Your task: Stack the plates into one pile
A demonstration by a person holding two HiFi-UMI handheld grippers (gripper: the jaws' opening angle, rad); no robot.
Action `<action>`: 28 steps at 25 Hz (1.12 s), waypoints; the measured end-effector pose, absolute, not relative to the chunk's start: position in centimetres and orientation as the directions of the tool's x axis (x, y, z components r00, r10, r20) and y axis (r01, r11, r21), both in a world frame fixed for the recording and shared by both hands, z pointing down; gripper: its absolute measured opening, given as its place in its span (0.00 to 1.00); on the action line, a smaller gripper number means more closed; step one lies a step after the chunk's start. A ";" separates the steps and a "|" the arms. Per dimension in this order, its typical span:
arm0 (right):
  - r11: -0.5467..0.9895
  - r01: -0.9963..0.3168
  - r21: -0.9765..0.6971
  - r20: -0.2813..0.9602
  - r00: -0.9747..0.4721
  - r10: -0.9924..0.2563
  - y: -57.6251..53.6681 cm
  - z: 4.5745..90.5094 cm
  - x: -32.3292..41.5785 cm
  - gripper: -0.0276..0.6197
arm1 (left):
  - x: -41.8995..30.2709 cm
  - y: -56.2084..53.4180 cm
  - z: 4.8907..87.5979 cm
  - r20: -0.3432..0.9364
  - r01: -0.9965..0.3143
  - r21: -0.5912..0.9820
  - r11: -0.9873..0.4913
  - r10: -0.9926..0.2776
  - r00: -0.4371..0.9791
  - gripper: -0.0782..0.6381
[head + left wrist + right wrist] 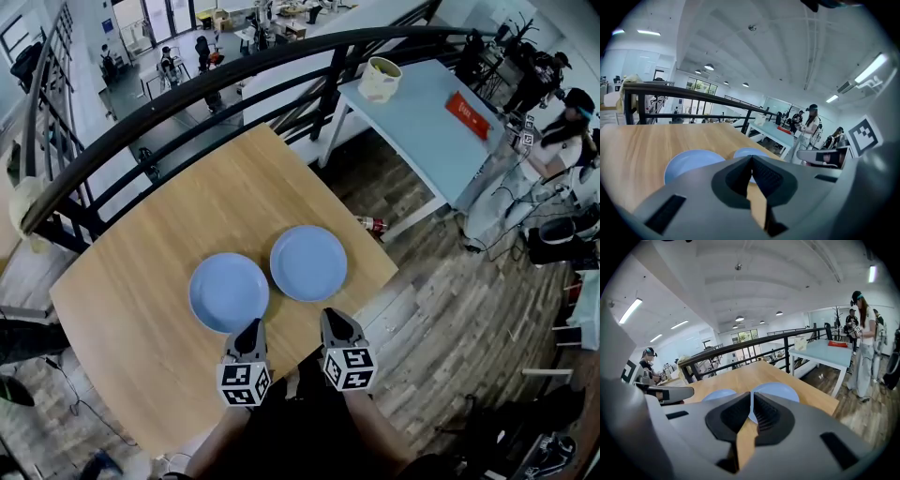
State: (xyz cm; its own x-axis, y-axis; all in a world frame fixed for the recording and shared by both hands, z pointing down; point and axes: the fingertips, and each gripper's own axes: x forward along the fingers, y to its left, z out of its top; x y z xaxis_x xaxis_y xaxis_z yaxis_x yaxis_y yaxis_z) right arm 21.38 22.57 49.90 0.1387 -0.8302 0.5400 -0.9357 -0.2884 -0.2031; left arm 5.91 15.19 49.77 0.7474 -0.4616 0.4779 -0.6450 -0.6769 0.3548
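Observation:
Two round blue plates lie side by side, flat on the wooden table [141,272]: the left plate [229,292] and the right plate [308,262]. They sit close together and do not overlap. My left gripper [250,326] hovers just in front of the left plate's near rim, jaws shut and empty. My right gripper [332,318] hovers near the right plate's front rim, its jaws together with only a thin slit and nothing between them. The left gripper view shows its shut tips [751,157] over both plates [689,161]. The right gripper view shows its tips [751,393] before the right plate [780,391].
A black metal railing [187,89] curves along the table's far side. Beyond it stands a light blue table [422,131] with a pale cup [380,78] and a red item [467,114]. A bottle [372,224] lies on the wood floor to the right. People stand further off.

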 end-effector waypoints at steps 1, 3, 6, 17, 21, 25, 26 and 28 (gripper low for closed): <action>-0.289 -0.935 -0.206 0.540 0.137 -0.830 22.3 50.2 21.9 0.11 | 6.4 14.9 50.1 0.481 -0.648 0.352 -0.675 -0.463 0.744 0.14; -0.280 -0.936 -0.211 0.543 0.127 -0.830 21.7 50.8 23.1 0.11 | 7.4 14.1 50.7 0.489 -0.659 0.346 -0.668 -0.472 0.734 0.14; -0.261 -0.941 -0.216 0.550 0.103 -0.829 20.5 51.6 25.0 0.11 | 8.8 12.8 51.5 0.506 -0.685 0.332 -0.648 -0.490 0.710 0.14; -0.228 -0.948 -0.222 0.603 0.050 -0.796 16.5 55.0 31.3 0.11 | 14.6 7.8 55.4 0.581 -0.739 0.313 -0.597 -0.495 0.646 0.14; -0.234 -0.946 -0.225 0.630 0.042 -0.776 15.8 56.7 33.2 0.11 | 16.2 6.6 57.0 0.612 -0.748 0.299 -0.593 -0.482 0.627 0.14; -0.248 -0.943 -0.221 0.659 0.043 -0.751 15.0 58.8 34.9 0.11 | 17.1 5.3 59.5 0.654 -0.761 0.293 -0.579 -0.459 0.601 0.15; -0.254 -0.941 -0.222 0.666 0.044 -0.744 14.8 59.3 35.4 0.11 | 17.3 5.0 60.1 0.664 -0.763 0.294 -0.576 -0.452 0.596 0.15; -0.263 -0.938 -0.225 0.684 0.041 -0.729 14.5 60.4 36.1 0.13 | 17.6 4.5 61.3 0.683 -0.769 0.292 -0.568 -0.439 0.584 0.15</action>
